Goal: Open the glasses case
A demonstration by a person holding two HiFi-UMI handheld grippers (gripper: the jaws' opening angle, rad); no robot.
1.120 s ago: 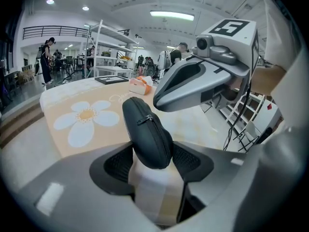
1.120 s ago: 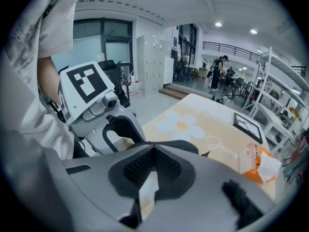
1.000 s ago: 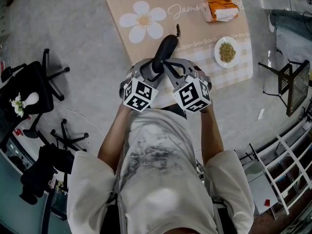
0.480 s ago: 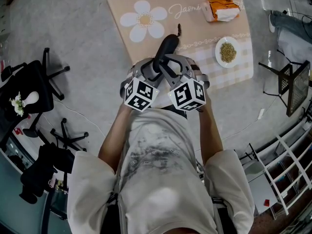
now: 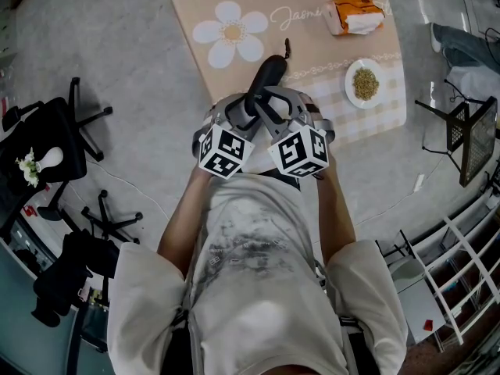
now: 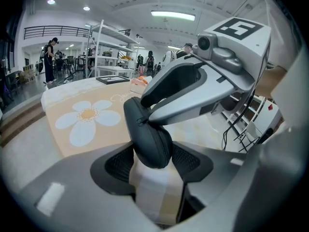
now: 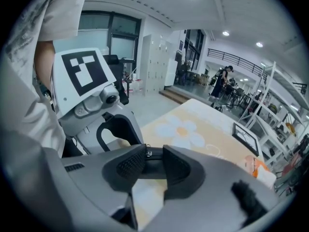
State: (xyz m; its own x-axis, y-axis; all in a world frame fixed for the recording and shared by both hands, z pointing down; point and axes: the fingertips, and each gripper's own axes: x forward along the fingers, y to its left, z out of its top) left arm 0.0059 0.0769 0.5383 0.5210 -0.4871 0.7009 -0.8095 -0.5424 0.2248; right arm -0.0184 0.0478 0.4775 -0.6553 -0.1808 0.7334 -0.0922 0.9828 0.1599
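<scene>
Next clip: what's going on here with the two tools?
A person is working with two handheld tools. The left tool grips the black glasses case over the table. The right tool has just been opening its jaws, which stand apart around the case's zip edge. The case looks closed.

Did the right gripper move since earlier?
Yes: right gripper shifted left, away from the plate; its jaws have just been opening, glasses case between them.

Counting one black oval zip-up glasses case [image 5: 266,75], two grey plastic grippers (left gripper [image 6: 153,162], right gripper [image 7: 154,166]), one beige daisy-printed mat [image 5: 312,47], one white round plate of green grains [image 5: 348,84], one orange-and-white packet [image 5: 355,16].
</scene>
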